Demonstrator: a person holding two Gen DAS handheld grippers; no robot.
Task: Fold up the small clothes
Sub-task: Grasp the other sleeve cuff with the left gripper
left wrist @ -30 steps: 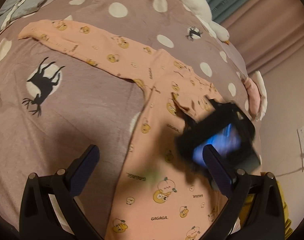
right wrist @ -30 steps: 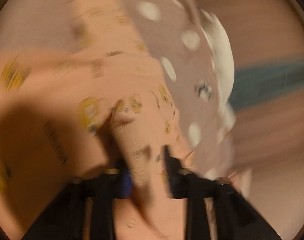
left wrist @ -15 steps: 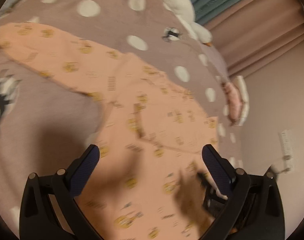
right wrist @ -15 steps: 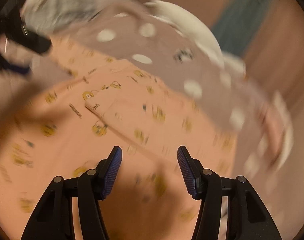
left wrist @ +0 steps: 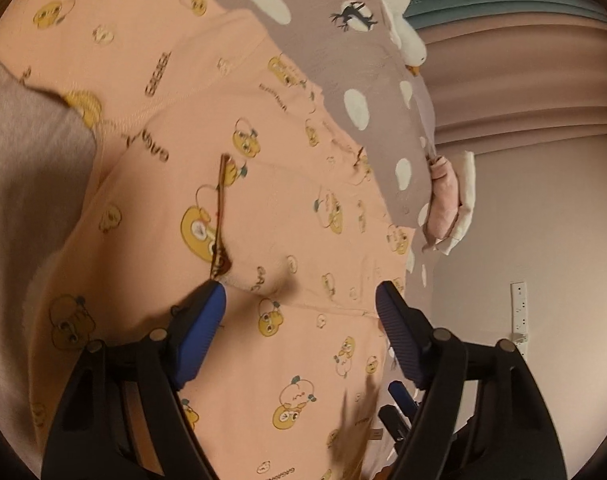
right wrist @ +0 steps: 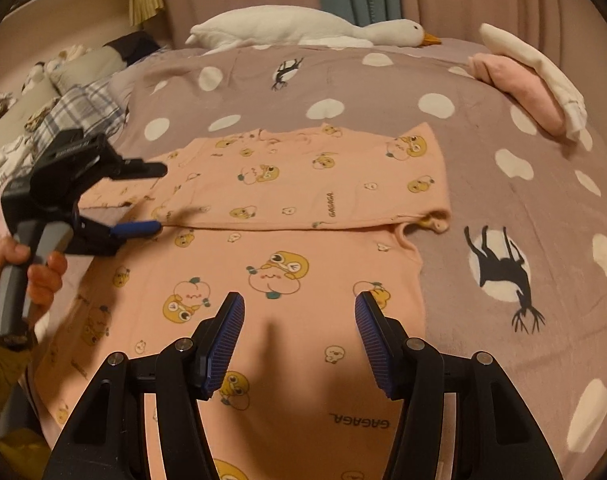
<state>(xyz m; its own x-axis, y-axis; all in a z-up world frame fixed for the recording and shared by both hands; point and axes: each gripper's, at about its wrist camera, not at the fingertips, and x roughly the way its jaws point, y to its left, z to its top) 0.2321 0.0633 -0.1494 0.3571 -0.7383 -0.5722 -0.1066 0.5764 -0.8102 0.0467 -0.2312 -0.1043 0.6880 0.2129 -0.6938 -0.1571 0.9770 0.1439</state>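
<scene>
From the left wrist view, the left gripper [left wrist: 299, 304] hangs low over the peach garment [left wrist: 231, 184] with its jaws spread; they have just been closing in from their widest, and cloth lies beneath and between them, though the pads do not seem to press on it, and the view is too close to be sure. A fold edge of the garment runs up and away from the left pad, and beyond the cloth the spotted bedspread [left wrist: 335, 64] reaches toward the far edge of the bed. From the right wrist view, the right gripper [right wrist: 299, 344] stands open and empty above the near part of the garment [right wrist: 287, 280], its jaws having just widened a little. The garment lies flat in the middle of the bedspread [right wrist: 483, 128], its long axis running from the near edge toward the far edge, with one sleeve already folded across the chest, its lower edge a crosswise line. The left gripper [right wrist: 139, 200], held in the person's hand [right wrist: 43, 276], sits at the left end of that line, where the other sleeve trails off toward the left edge of the bed. That sleeve looks like the next thing to fold, and the left gripper is much the nearer to it. A white goose plush [right wrist: 303, 28] lies along the far edge.
</scene>
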